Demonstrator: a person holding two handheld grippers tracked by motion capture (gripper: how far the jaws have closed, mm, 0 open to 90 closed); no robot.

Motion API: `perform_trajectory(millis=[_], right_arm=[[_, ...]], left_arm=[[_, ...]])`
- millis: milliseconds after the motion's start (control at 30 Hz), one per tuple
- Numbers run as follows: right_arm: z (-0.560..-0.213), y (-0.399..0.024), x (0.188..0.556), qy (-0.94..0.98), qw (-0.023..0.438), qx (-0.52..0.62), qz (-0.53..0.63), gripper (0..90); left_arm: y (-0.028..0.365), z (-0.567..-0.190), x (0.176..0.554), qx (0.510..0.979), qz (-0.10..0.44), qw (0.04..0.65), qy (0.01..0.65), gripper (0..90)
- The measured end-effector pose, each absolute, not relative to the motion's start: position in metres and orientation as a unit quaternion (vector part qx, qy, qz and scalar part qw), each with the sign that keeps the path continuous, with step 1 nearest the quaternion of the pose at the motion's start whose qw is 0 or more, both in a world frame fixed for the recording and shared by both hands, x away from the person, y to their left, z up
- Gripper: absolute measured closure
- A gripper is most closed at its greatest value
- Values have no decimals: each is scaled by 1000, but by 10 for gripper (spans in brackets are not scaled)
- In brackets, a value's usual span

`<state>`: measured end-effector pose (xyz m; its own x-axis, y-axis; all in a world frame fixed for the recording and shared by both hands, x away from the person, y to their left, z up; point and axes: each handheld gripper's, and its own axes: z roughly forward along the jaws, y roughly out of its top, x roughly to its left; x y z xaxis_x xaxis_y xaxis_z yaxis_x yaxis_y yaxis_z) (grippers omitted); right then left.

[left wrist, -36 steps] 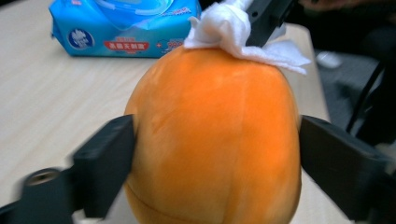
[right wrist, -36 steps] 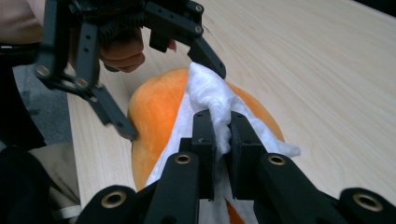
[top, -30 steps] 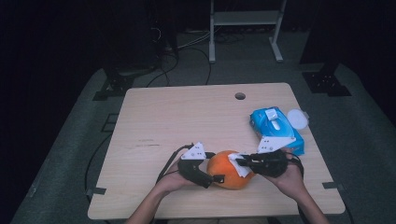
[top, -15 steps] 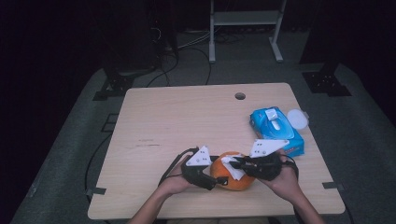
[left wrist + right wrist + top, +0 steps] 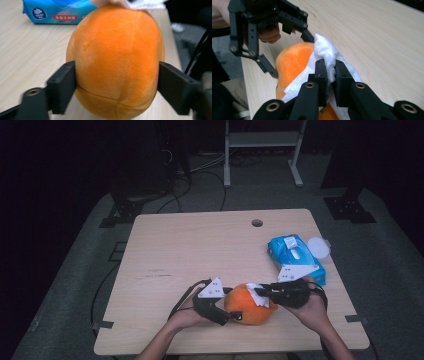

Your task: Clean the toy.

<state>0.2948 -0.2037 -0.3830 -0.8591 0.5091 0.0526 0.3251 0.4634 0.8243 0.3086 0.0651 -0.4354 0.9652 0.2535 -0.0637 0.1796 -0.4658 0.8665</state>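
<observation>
The high view shows the left gripper [image 5: 226, 309] hugging the orange toy [image 5: 247, 303] so it stays put; its jaws just opened a bit. On top of the toy, the right gripper [image 5: 261, 291] pinches a white wipe [image 5: 258, 294] tight to rub it clean.

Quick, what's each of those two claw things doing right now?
Left gripper: jaws just opened a bit, pads against both sides of the orange plush toy.
Right gripper: closed, pinching a white tissue on the toy.

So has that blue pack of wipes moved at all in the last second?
No. The blue wipes pack lies in the same spot by the table's right edge, beside the white lid.
</observation>
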Motion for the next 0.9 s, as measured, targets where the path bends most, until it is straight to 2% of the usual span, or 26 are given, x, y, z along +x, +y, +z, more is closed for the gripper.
perform_trajectory(millis=[67,100,267,467,633,767,900], right_arm=[[-385,-204,296,851,98,244,454,817],[-385,-204,296,850,93,245,456,817],[-378,-194,289,855,108,227,453,818],[-372,-170,276,863,103,183,459,819],[-373,-187,285,858,117,210,454,818],[-381,-205,294,854,106,241,448,818],[-386,-207,295,852,96,247,451,818]], left_arm=[[63,-437,310,847,16,510,148,119],[63,-437,310,845,14,512,153,119],[61,-432,306,844,43,515,145,247],[50,-425,290,863,118,485,77,275],[58,-430,297,861,102,490,90,283],[63,-434,306,854,84,497,128,222],[63,-434,312,845,12,506,171,96]])
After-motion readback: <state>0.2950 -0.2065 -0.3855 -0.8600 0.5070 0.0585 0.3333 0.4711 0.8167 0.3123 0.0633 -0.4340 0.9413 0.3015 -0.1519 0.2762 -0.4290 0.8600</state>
